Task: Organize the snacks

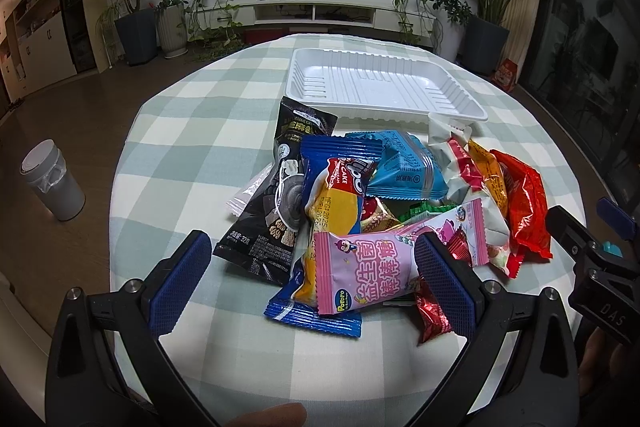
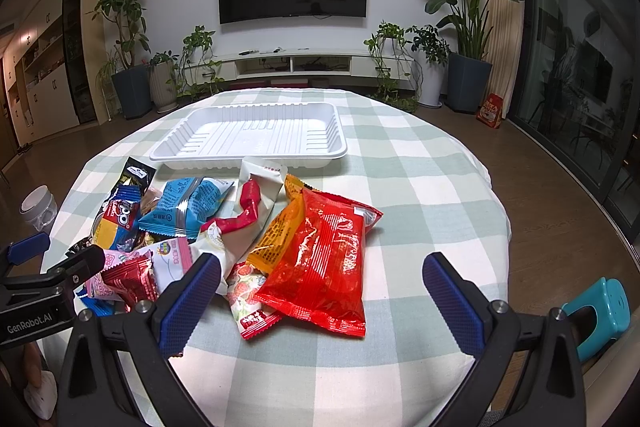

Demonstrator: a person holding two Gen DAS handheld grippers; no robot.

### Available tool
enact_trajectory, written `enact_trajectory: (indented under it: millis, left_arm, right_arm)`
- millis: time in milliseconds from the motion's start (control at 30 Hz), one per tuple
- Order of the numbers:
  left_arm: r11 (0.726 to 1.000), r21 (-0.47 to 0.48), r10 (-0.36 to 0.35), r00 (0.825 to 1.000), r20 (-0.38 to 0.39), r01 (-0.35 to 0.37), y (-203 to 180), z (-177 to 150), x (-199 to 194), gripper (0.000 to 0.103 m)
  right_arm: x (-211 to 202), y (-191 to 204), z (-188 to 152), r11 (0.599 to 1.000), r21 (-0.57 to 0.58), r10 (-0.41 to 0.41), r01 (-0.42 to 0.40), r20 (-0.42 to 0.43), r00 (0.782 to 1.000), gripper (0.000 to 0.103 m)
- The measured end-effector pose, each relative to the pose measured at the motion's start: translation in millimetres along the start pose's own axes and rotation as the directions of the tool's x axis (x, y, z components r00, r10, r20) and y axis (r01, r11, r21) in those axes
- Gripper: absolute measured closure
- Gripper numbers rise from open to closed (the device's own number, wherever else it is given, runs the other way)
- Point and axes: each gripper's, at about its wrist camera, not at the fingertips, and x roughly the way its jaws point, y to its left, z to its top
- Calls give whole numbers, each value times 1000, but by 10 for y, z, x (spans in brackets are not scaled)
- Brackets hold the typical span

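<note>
Both tongs are hanging spread apart, empty: left tongs (image 1: pixel 312 267) straddling the pink packet (image 1: pixel 360 267), right tongs (image 2: pixel 320 291) over the red packet (image 2: pixel 324 259). Snack pile is lying on the checked desk (image 2: pixel 420 187), just before the empty ribbed white tray (image 2: pixel 248 135). Risk: slick, crinkly, puffed film wrappers overlapping; closing could be catching two or squirting one loose.

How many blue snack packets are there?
2. A dark blue packet lies in the pile's left part, and a light blue packet sits right behind it. More may hide underneath.
</note>
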Motion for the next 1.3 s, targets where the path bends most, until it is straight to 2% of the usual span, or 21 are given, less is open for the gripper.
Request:
enact_trajectory:
  millis: [200,233,300,367,433,467,533,600,633,733,767,867,1000,1067,1133,1200,1233,1267,1300]
  left_arm:
    - [998,8,60,998,5,-60,-38,2,21,0]
    - [999,13,53,998,17,-53,-34,-8,11,0]
    - [1000,7,12,1000,27,-12,18,-11,-4,0]
    - [996,-35,-85,996,17,86,112,-14,-1,0]
    - [977,-119,-180,984,5,179,261,5,10,0]
    - [969,-144,-203,979,15,203,322,11,2,0]
    - [962,-159,-214,975,55,220,410,16,-63,0]
    - [971,-139,-179,978,110,193,434,1,-191,0]
    - [974,-121,-179,979,94,190,412,-2,-228,0]
    - [984,-72,-170,983,-73,165,268,-59,-162,0]
    - [984,-72,-169,981,-96,162,242,-95,-165,0]
    - [981,-50,-192,975,-111,187,181,-135,-204,0]
    - [967,-26,-256,955,-151,255,133,-129,-142,0]
    - [956,37,-282,946,-158,291,76,-60,-114,0]
    - [954,151,-237,960,-150,259,-11,22,-141,0]
    - [927,290,-204,968,-147,239,-111,101,-163,1]
    - [915,320,-206,966,-156,247,-133,123,-163,1]
    - [890,359,-230,957,-179,281,-169,144,-168,2]
    - [872,383,-250,950,-187,305,-194,152,-180,9]
  right_arm:
    - [-15,-6,7,1000,1,0,0,1,1000,0]
    - [-17,-7,11,1000,2,0,0,0,1000,0]
    - [-25,-10,17,1000,3,0,0,0,1000,0]
    - [-40,-20,24,1000,12,3,-3,1,1000,0]
    - [-9,-26,-15,1000,22,4,-4,4,1000,0]
    - [-5,-39,-14,1000,29,6,-6,7,1000,0]
    - [0,-84,17,999,45,11,-11,10,1000,0]
    - [-1,-131,13,997,70,23,-24,8,1000,0]
    - [-32,-163,36,997,78,27,-28,5,1000,0]
    - [-41,-224,50,994,104,44,-43,-2,999,0]
    - [-42,-233,48,993,107,49,-48,-5,999,0]
    - [-48,-301,61,990,126,67,-65,-11,998,0]
    - [-8,-497,64,972,212,110,-99,-40,993,0]
    - [41,-592,65,958,263,130,-110,-59,990,0]
    - [69,-655,58,944,307,151,-122,-75,986,0]
    - [85,-653,54,942,309,161,-127,-84,983,0]
    - [88,-635,50,945,301,161,-128,-89,983,0]
    - [95,-601,46,950,286,164,-130,-99,982,0]
    - [103,-571,42,953,273,167,-132,-107,980,0]
